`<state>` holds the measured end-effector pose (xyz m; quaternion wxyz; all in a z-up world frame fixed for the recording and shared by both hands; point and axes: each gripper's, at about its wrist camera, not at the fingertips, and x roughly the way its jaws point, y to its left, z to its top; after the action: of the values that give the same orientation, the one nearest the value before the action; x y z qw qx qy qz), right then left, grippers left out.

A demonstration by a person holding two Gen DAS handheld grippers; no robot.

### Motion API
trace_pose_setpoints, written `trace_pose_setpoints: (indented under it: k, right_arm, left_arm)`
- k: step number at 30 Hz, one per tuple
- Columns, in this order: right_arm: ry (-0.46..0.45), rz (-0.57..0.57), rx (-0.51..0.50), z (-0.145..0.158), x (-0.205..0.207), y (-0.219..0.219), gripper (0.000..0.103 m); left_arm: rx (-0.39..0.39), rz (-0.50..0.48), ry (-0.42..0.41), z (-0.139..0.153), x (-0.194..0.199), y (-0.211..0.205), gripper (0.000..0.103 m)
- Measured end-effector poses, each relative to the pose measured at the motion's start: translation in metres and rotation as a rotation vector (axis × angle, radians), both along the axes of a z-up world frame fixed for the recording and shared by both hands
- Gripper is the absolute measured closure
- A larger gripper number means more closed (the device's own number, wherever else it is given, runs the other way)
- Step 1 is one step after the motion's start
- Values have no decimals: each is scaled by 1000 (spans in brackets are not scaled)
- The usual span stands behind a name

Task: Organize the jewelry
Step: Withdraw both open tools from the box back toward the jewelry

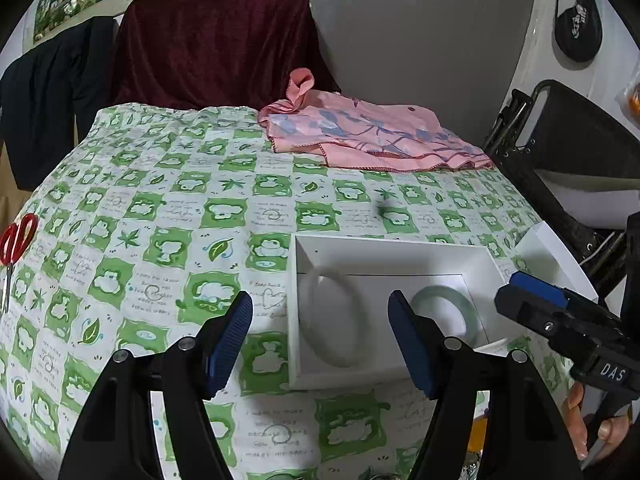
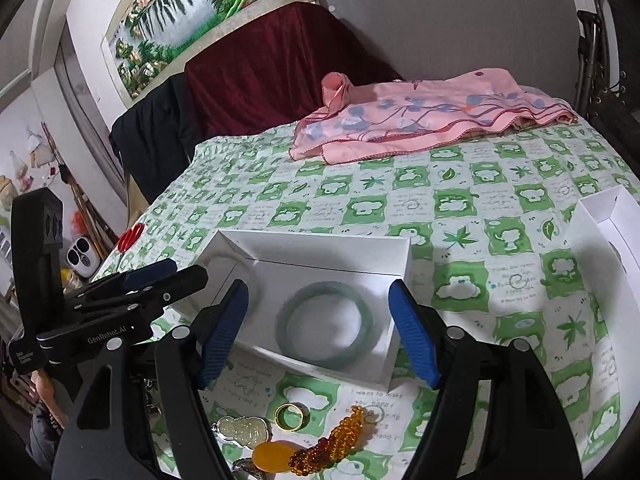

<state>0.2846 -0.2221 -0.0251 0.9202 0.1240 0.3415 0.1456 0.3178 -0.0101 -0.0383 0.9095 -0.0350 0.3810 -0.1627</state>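
Observation:
An open white box (image 1: 384,246) (image 2: 316,242) sits on the green-patterned tablecloth. In it lie a pale white bangle (image 1: 334,316) at the left and a green jade bangle (image 1: 450,304) (image 2: 328,326) at the right. My left gripper (image 1: 320,344) is open and empty, just in front of the box's left part. My right gripper (image 2: 318,332) is open and empty, with its fingers either side of the box's near end. Near the front edge lie a gold ring (image 2: 291,416), a pale carved pendant (image 2: 242,432), an amber bead string (image 2: 332,444) and an amber oval stone (image 2: 272,458).
A second white box or lid (image 2: 612,236) (image 1: 544,248) stands at the right. A pink flowered cloth (image 1: 368,136) (image 2: 420,124) lies at the far side. Red scissors (image 1: 14,248) (image 2: 129,240) lie at the left edge. A folded black frame (image 1: 568,148) stands right of the table.

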Motion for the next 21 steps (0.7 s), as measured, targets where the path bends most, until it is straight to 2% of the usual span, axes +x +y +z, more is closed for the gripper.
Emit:
trace_pose_setpoints:
  k: [5, 13, 21]
  right_arm:
    - [2, -22, 27, 0, -4, -8, 34]
    - [15, -44, 26, -3, -8, -13, 33]
    - [12, -57, 23, -3, -14, -15, 32]
  left_arm:
    - [-2, 22, 3, 0, -1, 6, 34]
    - [47, 45, 5, -5, -3, 8, 33]
    - [67, 76, -16, -3, -7, 12, 24]
